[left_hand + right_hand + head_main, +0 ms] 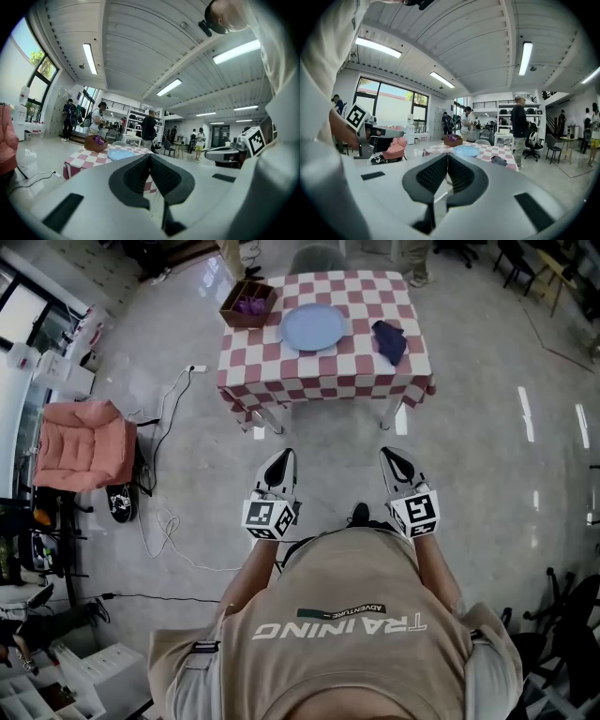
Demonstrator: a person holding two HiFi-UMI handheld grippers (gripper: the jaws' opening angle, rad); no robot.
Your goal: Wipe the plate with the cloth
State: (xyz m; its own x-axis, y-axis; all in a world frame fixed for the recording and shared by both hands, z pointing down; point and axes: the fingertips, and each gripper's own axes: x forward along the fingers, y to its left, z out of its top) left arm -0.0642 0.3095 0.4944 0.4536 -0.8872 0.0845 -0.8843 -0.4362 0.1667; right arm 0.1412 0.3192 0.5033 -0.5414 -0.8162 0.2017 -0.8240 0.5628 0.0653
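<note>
Plate (313, 327): light blue, round, lying flat near the middle of the checked table (319, 373) at the far end of the head view. Cloth (390, 340): dark blue, crumpled, on the same table, to the right of the plate and apart from it. Brown box (247, 304): on the table's far left corner, just beside the plate, with something purple inside. Left gripper (280, 460) and right gripper (395, 458): held side by side in front of the person, over the floor, well apart from the table and pointing toward it. Left gripper view: the jaws stand together, pad against pad, with nothing between them; the plate (121, 153) shows beyond their tips. Right gripper view: the jaws are likewise closed on each other and empty; the plate (466, 150), cloth (499, 160) and box (453, 140) show on the table ahead. Neither gripper touches the plate or the cloth. Pink chair (82, 444): on the floor at the left, well apart from the table, with a white cable (161, 521) lying near it.
</note>
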